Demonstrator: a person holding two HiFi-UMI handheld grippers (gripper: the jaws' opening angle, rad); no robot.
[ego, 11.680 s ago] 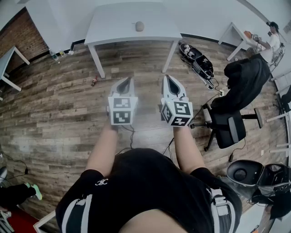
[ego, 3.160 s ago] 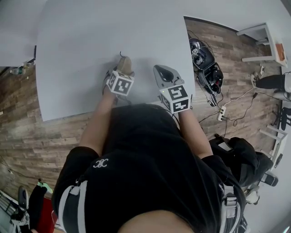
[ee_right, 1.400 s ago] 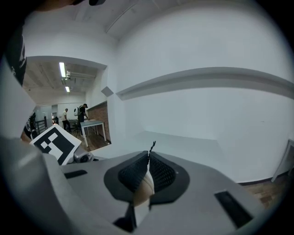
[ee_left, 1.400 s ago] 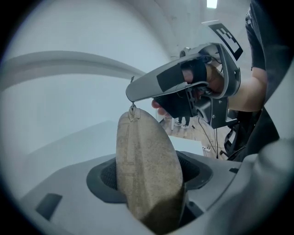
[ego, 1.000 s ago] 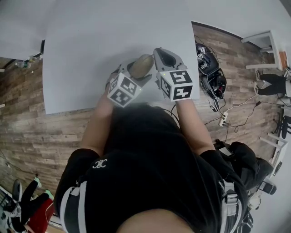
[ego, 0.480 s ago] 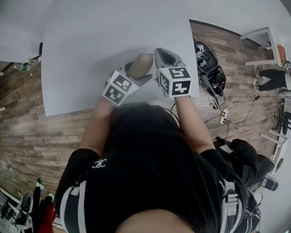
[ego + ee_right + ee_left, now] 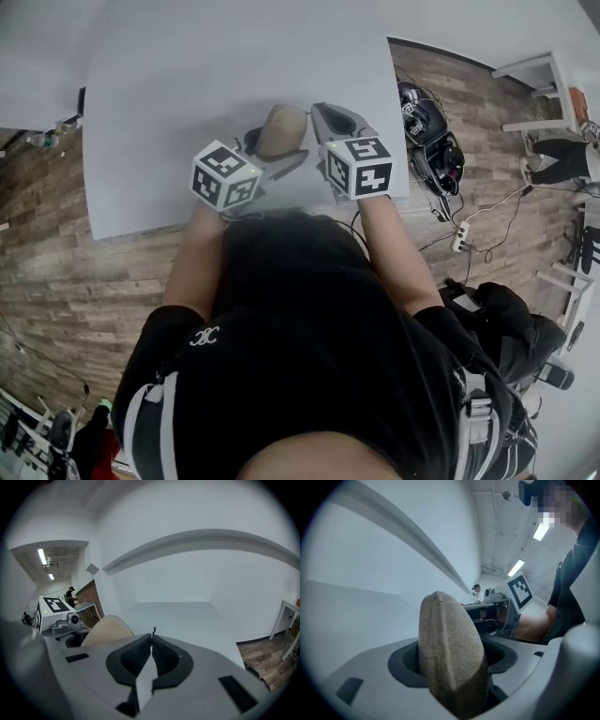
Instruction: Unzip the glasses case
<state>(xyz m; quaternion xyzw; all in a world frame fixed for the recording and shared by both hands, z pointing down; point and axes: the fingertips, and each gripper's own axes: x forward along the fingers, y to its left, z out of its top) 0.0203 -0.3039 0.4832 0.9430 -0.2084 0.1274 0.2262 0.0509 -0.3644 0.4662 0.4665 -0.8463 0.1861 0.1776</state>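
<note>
A tan fabric glasses case (image 7: 281, 129) is held up over the near edge of the white table (image 7: 187, 75). My left gripper (image 7: 275, 150) is shut on the case, one pad on each broad side. In the left gripper view the case (image 7: 450, 658) stands on end between the pads, seam facing the camera. My right gripper (image 7: 321, 112) sits close beside the case's right side. Its pads are pressed together, and a thin black zipper pull (image 7: 153, 631) pokes out at the tips of the right gripper (image 7: 151, 641). The case (image 7: 107, 629) shows just left of it.
The table's right corner (image 7: 398, 187) is next to my right hand. On the wooden floor to the right lie dark helmets (image 7: 427, 131) and a power strip with cables (image 7: 459, 242). Another white table (image 7: 544, 70) stands at the far right.
My left gripper has rolled, its marker cube swinging to the left, and the case has turned with it. The right gripper has stayed in place, still shut.
</note>
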